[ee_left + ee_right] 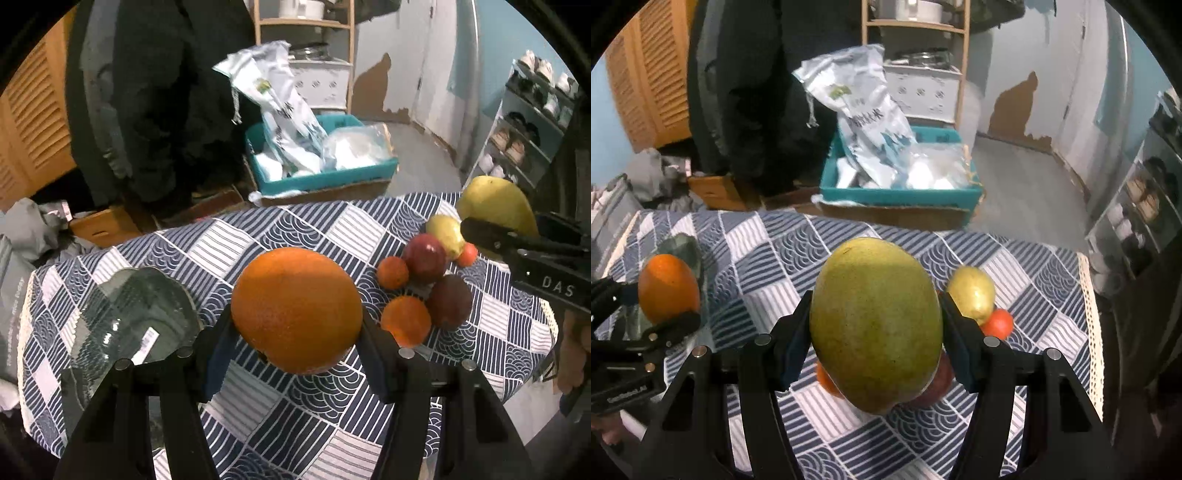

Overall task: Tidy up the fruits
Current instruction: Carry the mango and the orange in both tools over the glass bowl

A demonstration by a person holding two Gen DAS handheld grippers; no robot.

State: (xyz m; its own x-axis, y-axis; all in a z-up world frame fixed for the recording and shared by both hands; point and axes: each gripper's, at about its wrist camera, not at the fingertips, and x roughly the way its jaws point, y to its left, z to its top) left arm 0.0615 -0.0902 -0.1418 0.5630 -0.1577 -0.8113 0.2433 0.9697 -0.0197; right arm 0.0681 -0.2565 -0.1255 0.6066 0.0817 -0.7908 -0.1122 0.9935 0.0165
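Claw-held orange (296, 309) over patterned tablecloth (303, 413)

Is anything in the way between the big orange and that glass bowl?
Nothing visible is. The left gripper holds the orange above the checkered tablecloth, and the glass bowl sits just to its left with only bare cloth between them. The other fruits lie on the far side, to the right.

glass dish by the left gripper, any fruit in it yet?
Empty as far as visible. The glass dish shows only the tablecloth pattern and a label through it; the left gripper holds the orange beside it.
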